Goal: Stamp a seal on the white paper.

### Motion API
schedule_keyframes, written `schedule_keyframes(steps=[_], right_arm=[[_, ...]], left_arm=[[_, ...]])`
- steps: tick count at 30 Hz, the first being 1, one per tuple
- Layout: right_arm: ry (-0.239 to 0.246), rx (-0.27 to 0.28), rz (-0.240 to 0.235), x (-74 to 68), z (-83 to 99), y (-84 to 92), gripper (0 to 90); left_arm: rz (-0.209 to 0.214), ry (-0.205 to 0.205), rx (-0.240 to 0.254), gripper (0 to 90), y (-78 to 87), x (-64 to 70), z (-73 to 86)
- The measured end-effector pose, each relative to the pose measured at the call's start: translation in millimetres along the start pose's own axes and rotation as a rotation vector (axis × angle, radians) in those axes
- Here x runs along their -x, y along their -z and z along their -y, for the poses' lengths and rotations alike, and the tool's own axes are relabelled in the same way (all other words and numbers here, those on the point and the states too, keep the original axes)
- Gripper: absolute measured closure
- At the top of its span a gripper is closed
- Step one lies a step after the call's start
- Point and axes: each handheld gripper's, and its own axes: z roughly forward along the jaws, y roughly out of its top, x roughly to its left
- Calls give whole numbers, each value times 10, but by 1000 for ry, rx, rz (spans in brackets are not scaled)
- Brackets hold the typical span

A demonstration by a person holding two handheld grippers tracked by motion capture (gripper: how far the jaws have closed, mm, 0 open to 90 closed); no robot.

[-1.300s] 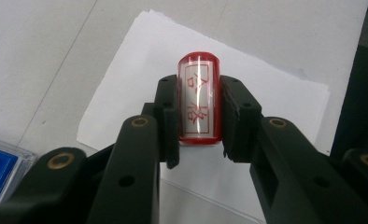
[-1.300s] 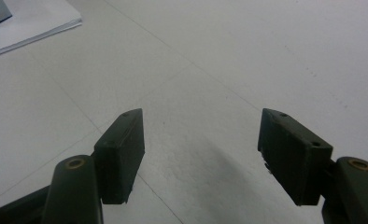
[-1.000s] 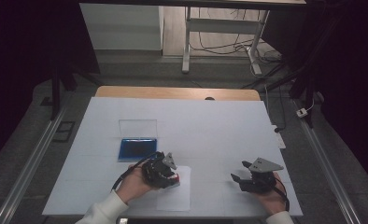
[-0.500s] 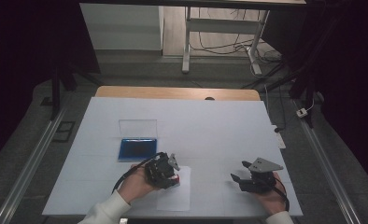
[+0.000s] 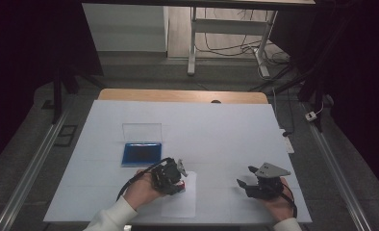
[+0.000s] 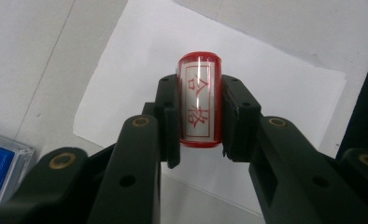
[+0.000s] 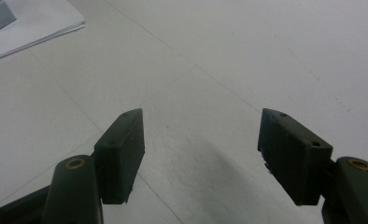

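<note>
Red-cased stamp [image 6: 199,100] clamped between the left tool [image 6: 199,116] jaws, printed label facing the camera, held over the white paper sheet [image 6: 275,88] near the table's [image 5: 226,125] front edge. Blue ink pad [image 5: 140,153] with clear lid raised, just beyond the sheet to the left. Right tool [image 7: 201,154] released, jaws wide, low over bare table, well apart from the sheet. Step judged: stamping the paper. Next move calls for a straight, level press down, sheet kept from sliding
</note>
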Motion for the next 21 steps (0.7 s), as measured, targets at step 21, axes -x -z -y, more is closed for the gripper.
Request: schedule_keyframes(steps=[21], right_arm=[[3, 10, 2, -11, -11, 8, 314]], left_arm=[[-11, -3, 3, 714, -5, 18, 5]])
